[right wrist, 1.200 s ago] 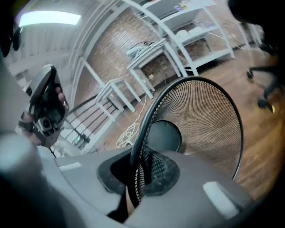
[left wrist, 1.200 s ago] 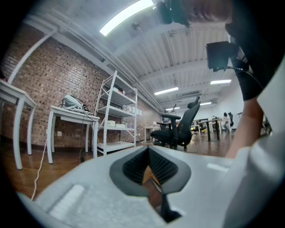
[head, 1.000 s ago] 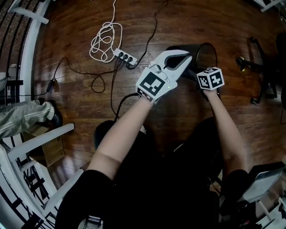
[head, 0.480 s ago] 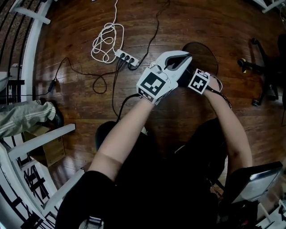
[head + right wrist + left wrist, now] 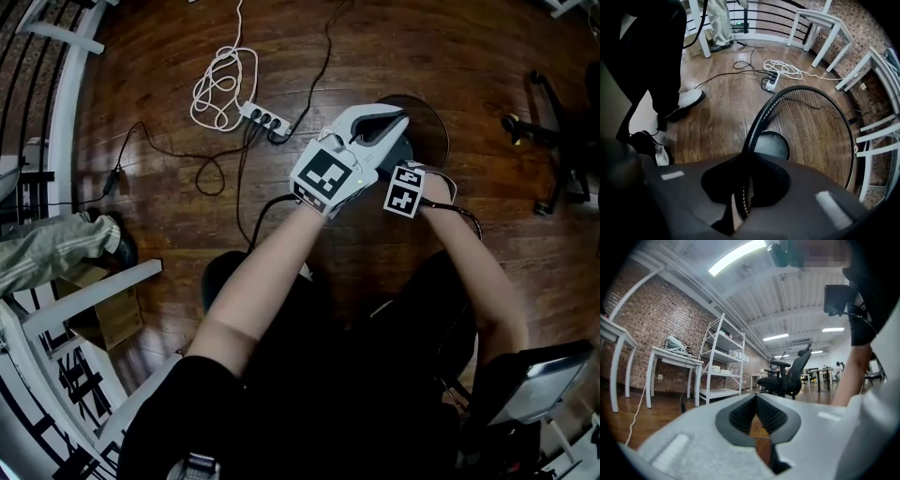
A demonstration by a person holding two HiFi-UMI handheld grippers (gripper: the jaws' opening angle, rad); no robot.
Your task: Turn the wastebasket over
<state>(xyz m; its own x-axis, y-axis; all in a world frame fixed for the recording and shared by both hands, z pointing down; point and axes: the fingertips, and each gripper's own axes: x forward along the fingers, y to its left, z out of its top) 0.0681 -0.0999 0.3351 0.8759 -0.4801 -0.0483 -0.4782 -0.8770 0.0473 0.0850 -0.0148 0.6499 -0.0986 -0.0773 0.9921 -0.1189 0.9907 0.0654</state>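
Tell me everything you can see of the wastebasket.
The wastebasket is a round bin of black wire mesh with a solid dark rim and a solid round bottom. Its mouth faces up toward the right tool, whose jaws are clamped on the near rim. It looks empty, and the wood floor shows through the mesh. Whether it rests on the floor can't be told.

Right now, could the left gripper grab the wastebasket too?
Probably yes. The left gripper hangs right above the mesh wastebasket with nothing between them. It points level with its jaws shut, so it would have to tip down and open. The right gripper is clamped on the rim.
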